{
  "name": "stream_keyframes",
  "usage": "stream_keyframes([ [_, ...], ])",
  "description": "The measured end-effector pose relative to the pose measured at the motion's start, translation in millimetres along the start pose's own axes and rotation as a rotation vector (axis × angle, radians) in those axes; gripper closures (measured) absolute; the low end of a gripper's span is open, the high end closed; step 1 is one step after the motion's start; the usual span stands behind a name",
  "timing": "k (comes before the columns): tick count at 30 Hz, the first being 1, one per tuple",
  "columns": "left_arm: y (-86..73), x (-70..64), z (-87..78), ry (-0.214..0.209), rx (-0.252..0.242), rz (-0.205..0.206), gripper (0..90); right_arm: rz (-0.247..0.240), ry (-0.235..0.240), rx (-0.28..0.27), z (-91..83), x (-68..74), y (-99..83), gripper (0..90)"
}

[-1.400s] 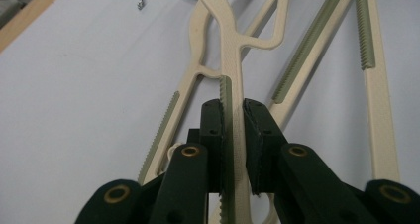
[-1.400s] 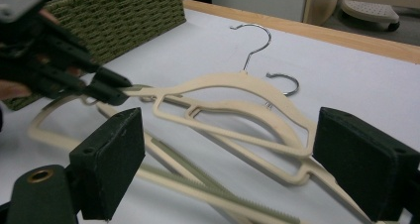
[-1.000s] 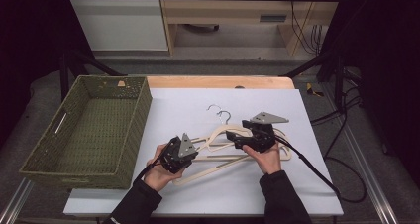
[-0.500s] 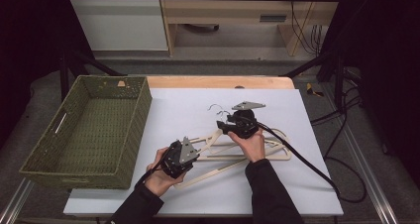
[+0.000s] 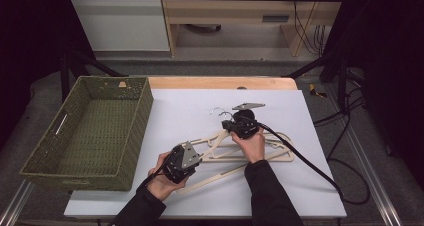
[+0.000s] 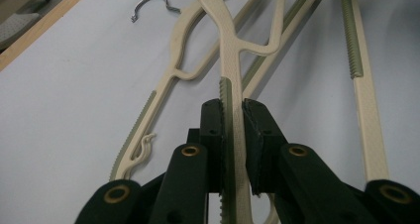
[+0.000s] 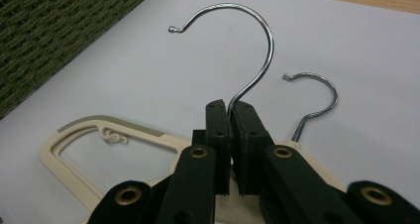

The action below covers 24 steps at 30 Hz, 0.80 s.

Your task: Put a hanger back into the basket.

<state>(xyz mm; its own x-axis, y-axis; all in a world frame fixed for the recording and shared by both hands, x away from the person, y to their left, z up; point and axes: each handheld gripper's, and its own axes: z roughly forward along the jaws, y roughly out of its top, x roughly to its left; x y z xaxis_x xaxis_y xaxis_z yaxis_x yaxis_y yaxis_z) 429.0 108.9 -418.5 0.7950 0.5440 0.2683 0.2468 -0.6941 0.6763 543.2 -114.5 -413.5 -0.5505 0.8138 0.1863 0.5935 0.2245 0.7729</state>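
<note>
While clamped on a hanger arm (image 6: 233, 100) and hook (image 7: 247, 45), both grippers shifted toward 9 o'clock, nearer the basket (image 5: 145, 111).

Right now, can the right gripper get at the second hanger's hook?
Probably not yet: the right gripper is shut on the larger metal hook. The smaller hook lies close beside it on bare table, nothing between.

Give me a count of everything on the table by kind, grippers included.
Cream plastic hangers: 2, going by the metal hooks
Green woven basket: 1
Handheld grippers: 2, left gripper and right gripper
Total: 5
</note>
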Motion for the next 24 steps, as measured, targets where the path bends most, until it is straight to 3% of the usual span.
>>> stream_keyframes([
  [3, -0.7, -2.6, -0.4, -0.003, 0.005, -0.009, 79.2, 0.007, -0.004, -0.012, -4.4, 3.5, -1.7, 88.0],
  [5, -1.1, -3.5, 1.9, -0.035, -0.005, -0.034, 78.3, 0.011, -0.001, -0.036, -8.7, 4.6, -3.6, 89.0],
  [7, -0.5, -2.5, 4.2, -0.062, -0.024, -0.04, 73.1, 0.013, 0.007, -0.062, -14.3, 6.0, -6.0, 89.3],
  [8, 0.7, -0.5, 4.6, -0.066, -0.034, -0.043, 64.5, 0.009, 0.001, -0.065, -16.9, 7.6, -7.6, 89.3],
  [10, 4.3, 5.5, 4.6, -0.08, -0.062, -0.098, 48.3, -0.011, -0.004, -0.076, -23.9, 10.8, -13.9, 89.4],
  [13, 13.8, 15.8, 7.5, -0.136, -0.101, -0.181, 41.9, -0.002, 0.004, -0.092, -27.8, 13.2, -17.3, 89.4],
  [14, 21.8, 19.7, 13.4, -0.181, -0.123, -0.227, 37.8, -0.017, 0.012, -0.108, -31.6, 14.1, -19.3, 89.4],
  [15, 21.8, 19.7, 13.4, -0.181, -0.123, -0.227, 37.7, -0.029, 0.013, -0.115, -33.3, 14.6, -19.9, 89.4],
  [17, 30.4, 21.4, 21.0, -0.229, -0.131, -0.263, 37.7, -0.025, 0.017, -0.118, -35.5, 15.9, -20.6, 89.4],
  [19, 43.1, 20.9, 33.9, -0.268, -0.126, -0.283, 42.7, -0.048, 0.035, -0.147, -40.4, 16.7, -22.4, 89.3],
  [20, 43.1, 20.9, 33.9, -0.268, -0.126, -0.283, 44.6, -0.05, 0.04, -0.155, -41.8, 17.0, -23.0, 89.3],
  [22, 50.5, 22.0, 45.1, -0.336, -0.122, -0.326, 49.7, -0.041, 0.044, -0.165, -44.7, 17.8, -24.7, 89.3],
  [24, 52.4, 22.4, 49.9, -0.349, -0.105, -0.342, 60.4, -0.055, 0.05, -0.172, -47.6, 17.2, -26.4, 89.3],
])
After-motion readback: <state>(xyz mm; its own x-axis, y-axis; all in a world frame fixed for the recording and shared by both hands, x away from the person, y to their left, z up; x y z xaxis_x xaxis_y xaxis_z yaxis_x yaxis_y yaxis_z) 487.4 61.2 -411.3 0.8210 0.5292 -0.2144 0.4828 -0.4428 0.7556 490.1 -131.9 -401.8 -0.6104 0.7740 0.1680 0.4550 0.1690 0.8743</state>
